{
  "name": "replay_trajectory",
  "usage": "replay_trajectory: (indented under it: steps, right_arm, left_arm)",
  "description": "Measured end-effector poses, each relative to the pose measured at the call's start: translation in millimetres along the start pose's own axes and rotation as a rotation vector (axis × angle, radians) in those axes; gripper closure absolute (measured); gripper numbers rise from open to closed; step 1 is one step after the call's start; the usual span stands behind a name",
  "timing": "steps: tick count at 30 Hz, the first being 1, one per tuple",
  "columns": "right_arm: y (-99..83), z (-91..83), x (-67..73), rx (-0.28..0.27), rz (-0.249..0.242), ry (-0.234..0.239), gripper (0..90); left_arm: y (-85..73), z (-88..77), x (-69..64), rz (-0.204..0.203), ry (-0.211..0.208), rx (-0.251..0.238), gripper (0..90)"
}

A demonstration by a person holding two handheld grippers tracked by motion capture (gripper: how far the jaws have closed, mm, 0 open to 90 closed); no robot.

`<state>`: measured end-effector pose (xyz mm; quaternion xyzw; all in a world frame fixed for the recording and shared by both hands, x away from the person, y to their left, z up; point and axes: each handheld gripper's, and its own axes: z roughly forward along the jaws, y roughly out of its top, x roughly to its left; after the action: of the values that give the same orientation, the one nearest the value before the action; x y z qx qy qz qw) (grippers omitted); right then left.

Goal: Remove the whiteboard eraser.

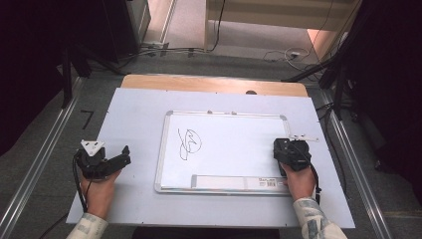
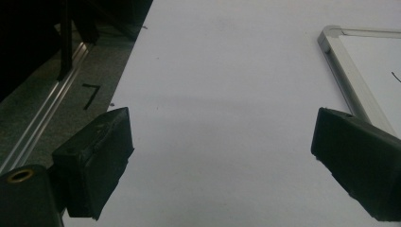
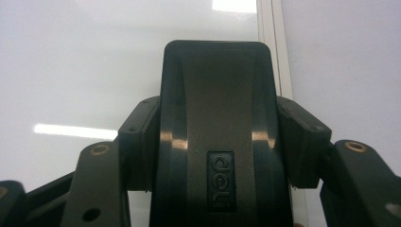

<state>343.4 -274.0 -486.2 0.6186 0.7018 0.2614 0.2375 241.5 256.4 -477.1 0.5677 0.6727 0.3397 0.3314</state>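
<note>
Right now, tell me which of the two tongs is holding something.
The right tongs, over the whiteboard near its right edge, are clamped on a black eraser. The left tongs are open over bare table.

My left gripper [image 1: 124, 154] rests low at the table's left side, jaws spread wide with nothing between them. My right gripper [image 3: 217, 123] is clamped tight, forearm angled inward.
</note>
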Motion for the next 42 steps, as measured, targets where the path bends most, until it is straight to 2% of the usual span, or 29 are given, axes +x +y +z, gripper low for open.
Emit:
replay_trajectory:
  steps: [13,14,19,26,28,34,41,42]
  right_arm:
    - [0.8,-1.8,1.2,-0.001,0.009,-0.02,37.8]
    - [1.4,-4.9,2.1,-0.022,0.004,-0.019,37.9]
    - [4.9,-16.7,5.9,-0.068,0.007,0.015,37.8]
    - [6.3,-23.4,13.4,-0.077,-0.017,0.04,37.8]
    - [7.0,-27.3,17.3,-0.088,-0.037,0.047,37.8]
    - [8.1,-31.2,22.9,-0.098,-0.045,0.063,37.8]
    - [9.4,-31.7,35.7,-0.096,-0.073,0.085,37.8]
    - [10.5,-31.5,40.9,-0.097,-0.08,0.093,37.8]
  left_arm:
    - [0.5,-0.7,0.6,-0.003,0.001,-0.003,6.7]
    - [0.6,-0.9,0.9,-0.004,0.0,-0.004,6.7]
    - [0.3,-0.1,1.1,-0.006,-0.002,0.0,6.7]
    - [0.4,-0.2,1.5,-0.009,0.001,-0.001,6.8]
    - [0.3,0.3,1.3,-0.009,-0.001,0.001,6.8]
    - [0.0,0.6,1.0,-0.008,-0.001,0.002,6.7]
    - [0.3,0.8,1.6,-0.009,0.002,0.004,6.7]
    - [0.2,0.4,1.8,-0.01,0.0,0.002,6.7]
